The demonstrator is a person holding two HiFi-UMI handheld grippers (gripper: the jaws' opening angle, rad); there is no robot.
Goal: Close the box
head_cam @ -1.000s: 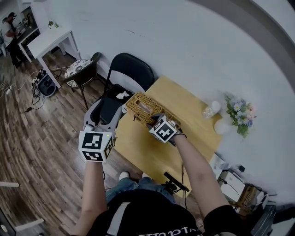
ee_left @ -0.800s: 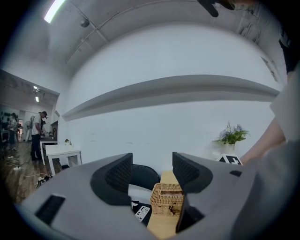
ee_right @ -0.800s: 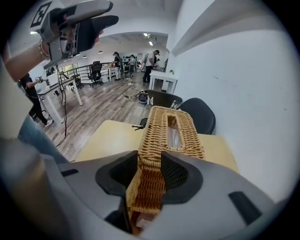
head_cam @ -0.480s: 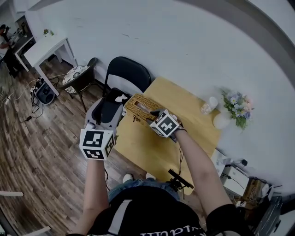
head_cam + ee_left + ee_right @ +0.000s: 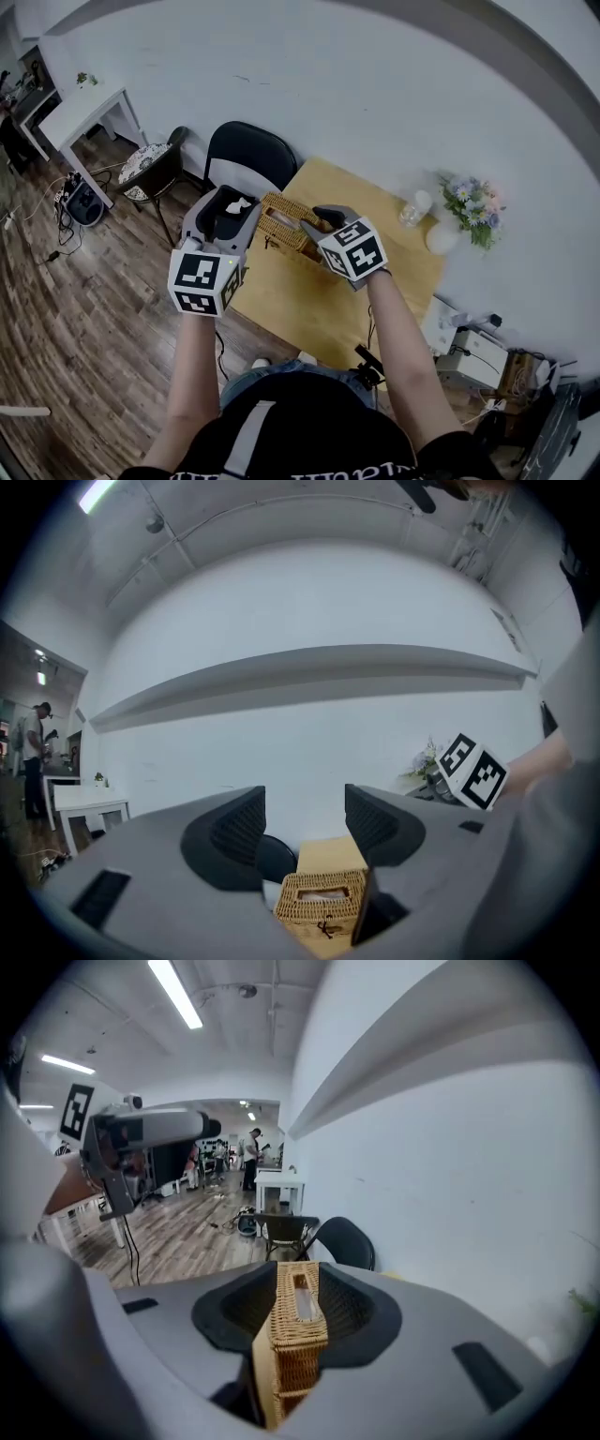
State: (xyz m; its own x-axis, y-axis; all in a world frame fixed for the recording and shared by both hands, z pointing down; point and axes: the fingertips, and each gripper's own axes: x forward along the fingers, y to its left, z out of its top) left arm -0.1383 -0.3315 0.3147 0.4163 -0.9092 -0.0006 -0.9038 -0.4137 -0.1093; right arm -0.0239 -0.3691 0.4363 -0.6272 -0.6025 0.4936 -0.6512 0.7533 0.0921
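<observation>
A woven wicker box with a slot in its top lies at the far left corner of the wooden table. My right gripper reaches in from the right and is shut on the box, whose slotted wicker top and pale wooden side stand between the pads. My left gripper hovers open just left of the box, off the table's edge, with nothing between its jaws. In the left gripper view the box sits low, below and past the open jaws, and the right gripper's marker cube shows at the right.
A black chair stands behind the table's left corner. A bunch of flowers, a glass and a white round object sit at the table's far right. The white wall runs close behind. Wooden floor lies to the left.
My right gripper has shifted a little to the right and turned at the box's end. The left gripper has edged up closer to the box, still open.
</observation>
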